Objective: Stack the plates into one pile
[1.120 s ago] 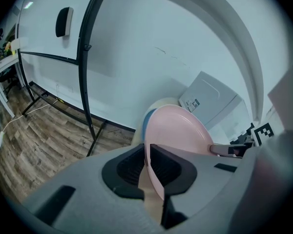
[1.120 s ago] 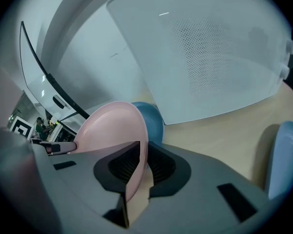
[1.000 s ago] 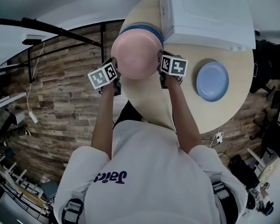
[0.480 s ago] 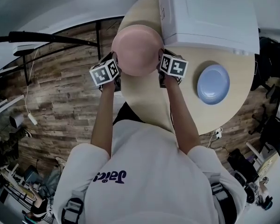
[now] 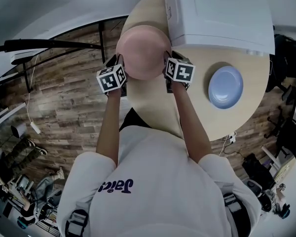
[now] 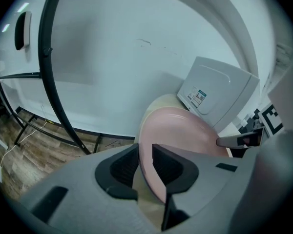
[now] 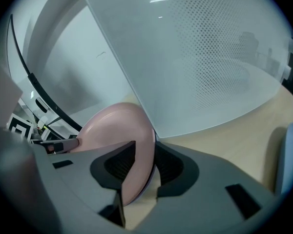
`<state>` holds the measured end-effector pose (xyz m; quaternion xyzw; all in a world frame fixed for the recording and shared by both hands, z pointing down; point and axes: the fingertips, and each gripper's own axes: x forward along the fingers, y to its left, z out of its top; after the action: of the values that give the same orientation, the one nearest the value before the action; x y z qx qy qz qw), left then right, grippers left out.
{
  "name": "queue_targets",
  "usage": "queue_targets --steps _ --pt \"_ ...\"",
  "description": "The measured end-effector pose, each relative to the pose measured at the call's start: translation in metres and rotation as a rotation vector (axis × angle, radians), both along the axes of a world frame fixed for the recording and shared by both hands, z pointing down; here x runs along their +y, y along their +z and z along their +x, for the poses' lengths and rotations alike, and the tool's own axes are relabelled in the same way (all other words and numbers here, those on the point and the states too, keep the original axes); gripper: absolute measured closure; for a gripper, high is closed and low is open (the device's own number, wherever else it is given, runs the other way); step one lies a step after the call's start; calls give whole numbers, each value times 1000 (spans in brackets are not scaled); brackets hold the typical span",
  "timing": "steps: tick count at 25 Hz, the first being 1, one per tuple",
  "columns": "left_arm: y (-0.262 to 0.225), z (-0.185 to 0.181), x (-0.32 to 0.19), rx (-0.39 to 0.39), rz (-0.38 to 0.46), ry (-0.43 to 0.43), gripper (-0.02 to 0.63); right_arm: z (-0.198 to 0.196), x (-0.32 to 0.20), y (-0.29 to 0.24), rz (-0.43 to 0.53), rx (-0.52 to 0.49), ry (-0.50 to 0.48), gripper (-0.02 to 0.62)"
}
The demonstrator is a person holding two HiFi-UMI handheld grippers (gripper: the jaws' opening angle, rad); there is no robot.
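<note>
pale wood is forming the round top of the desk (image 5: 155,105), which is showing from steeply above, over the shoulders of a person in a white top (image 5: 158,181). the person is reaching both arms forward and is holding a tool in each hand. between the two tools a pink plate (image 5: 144,51) is sitting at the far left part of the desk, close beside a large white box (image 5: 219,14) that is taking up the far right part.

the left claw (image 5: 120,65) is meeting the plate's left rim and the right claw (image 5: 166,67) is meeting its right rim, each with its square-marked cube facing up. in the left gripper view the plate's thin rim is running between the two dark ribbed pads; the jaws are opening, yet the pads are lying close against the rim on both sides. in the right gripper view the rim is likewise standing between the pads; these jaws are opening too, and a dark gap is showing between the rim and the right-hand pad, so the grip here is looking loose. a faint lilac edge is peeking out just under the pink rim in that view, though what it belongs to is not clear.

a blue plate (image 5: 226,87) is lying flat on the desk well apart to the right, near the front edge of the white box. brown plank flooring (image 5: 64,98) is spreading out to the left of the desk.
</note>
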<state>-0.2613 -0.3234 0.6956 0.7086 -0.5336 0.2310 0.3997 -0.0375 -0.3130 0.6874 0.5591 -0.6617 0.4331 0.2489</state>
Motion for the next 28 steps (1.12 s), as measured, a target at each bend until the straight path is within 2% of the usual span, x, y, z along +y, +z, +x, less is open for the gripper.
queue_targets --steps 3,6,10,16,18,24,28 --pt "-5 6 1 15 15 14 455 -6 3 -4 2 3 -22 395" --pt "-14 5 2 5 50 14 406 -1 8 -9 16 27 -25 376" --pt "-20 -1 10 17 56 4 394 6 19 -12 30 20 -27 376" --pt "-9 -6 28 50 14 0 390 13 33 -5 40 -1 -26 376" --pt "-4 -3 30 91 2 -12 390 10 35 0 39 -20 -32 376" --pt "9 3 27 290 -13 -109 390 -3 34 13 50 -100 -15 377" --pt "21 3 25 286 -45 -117 391 -6 32 24 26 -103 -11 377"
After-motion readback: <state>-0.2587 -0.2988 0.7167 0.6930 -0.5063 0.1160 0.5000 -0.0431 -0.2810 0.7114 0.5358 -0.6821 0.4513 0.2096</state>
